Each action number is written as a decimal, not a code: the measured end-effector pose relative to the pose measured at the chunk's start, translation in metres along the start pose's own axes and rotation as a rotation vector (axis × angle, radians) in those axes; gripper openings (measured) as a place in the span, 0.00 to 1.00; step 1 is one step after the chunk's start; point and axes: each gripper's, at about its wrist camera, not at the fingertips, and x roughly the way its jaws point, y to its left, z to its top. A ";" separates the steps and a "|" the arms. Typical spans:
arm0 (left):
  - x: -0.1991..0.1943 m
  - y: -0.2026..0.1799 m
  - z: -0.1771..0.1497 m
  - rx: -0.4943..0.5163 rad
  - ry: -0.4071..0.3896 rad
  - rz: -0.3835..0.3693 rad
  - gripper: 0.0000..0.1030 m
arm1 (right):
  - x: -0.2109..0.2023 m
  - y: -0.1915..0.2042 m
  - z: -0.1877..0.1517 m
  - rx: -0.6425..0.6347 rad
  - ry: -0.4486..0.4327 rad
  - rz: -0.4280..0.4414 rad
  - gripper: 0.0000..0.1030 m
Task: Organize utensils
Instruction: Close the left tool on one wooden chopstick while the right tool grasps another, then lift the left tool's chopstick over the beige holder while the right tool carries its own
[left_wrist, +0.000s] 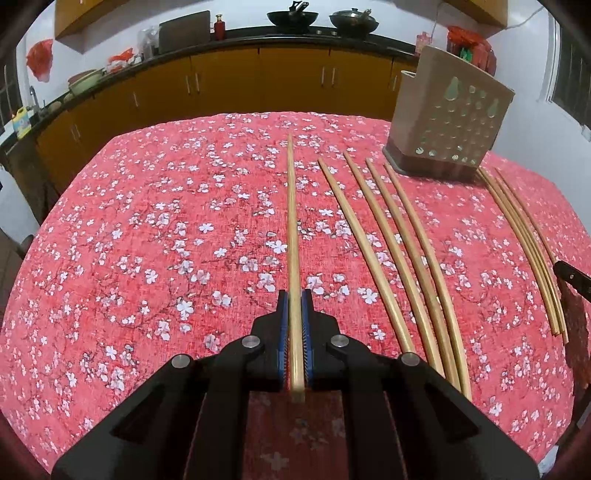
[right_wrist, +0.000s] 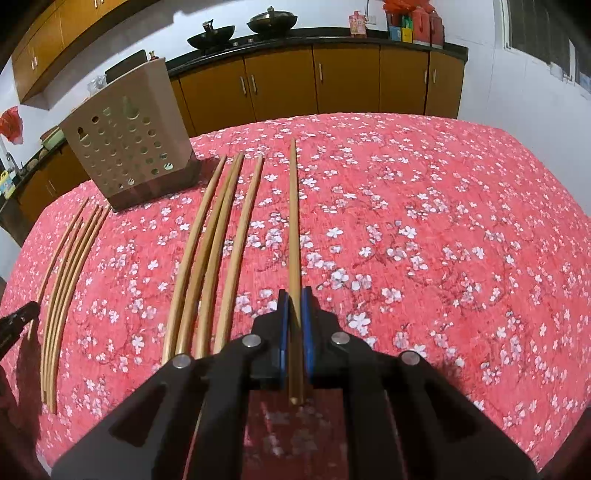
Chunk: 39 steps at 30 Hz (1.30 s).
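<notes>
Right now my left claw (left_wrist: 294, 295) is pinching one long, pale bamboo chopstick (left_wrist: 291, 221) near its thick butt end, blue pads (left_wrist: 283, 321) pressed flat on either side of the shaft. My right claw (right_wrist: 294, 295) is clamped the same way on a second, darker bamboo chopstick (right_wrist: 293, 221). Each stick runs forward out of its claw, tip pointing away from me, low over the red worktop cloth printed with white blossoms (left_wrist: 147, 240); I cannot tell whether the tips touch it.

These sticks should be light and stiff, but smooth and round, so I judge they could swivel or slide between the pads if I swing them fast. Holding close to the thick end leaves a long lever ahead of the grip, so the tip will wander. I would rather move slowly than squeeze harder.

Just beyond, in the left view, four loose bamboo chopsticks (left_wrist: 399, 240) lie side by side on the cloth, and another bundle of thinner chopsticks (left_wrist: 524, 236) lies further right, near the other claw's edge.

Behind them stands the beige plastic utensil holder with round drain holes (left_wrist: 450, 122), upright on its dark base, where I take it the sticks belong. Farther off run the brown kitchen cabinets (left_wrist: 258, 81).
</notes>
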 end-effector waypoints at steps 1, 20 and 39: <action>0.001 0.000 0.001 0.000 0.000 -0.001 0.08 | 0.000 -0.001 0.001 0.002 0.001 0.002 0.08; -0.081 0.015 0.044 -0.049 -0.275 -0.009 0.07 | -0.086 -0.009 0.039 0.037 -0.235 0.029 0.08; -0.120 0.017 0.093 -0.039 -0.445 0.024 0.07 | -0.129 -0.003 0.084 0.018 -0.406 0.028 0.08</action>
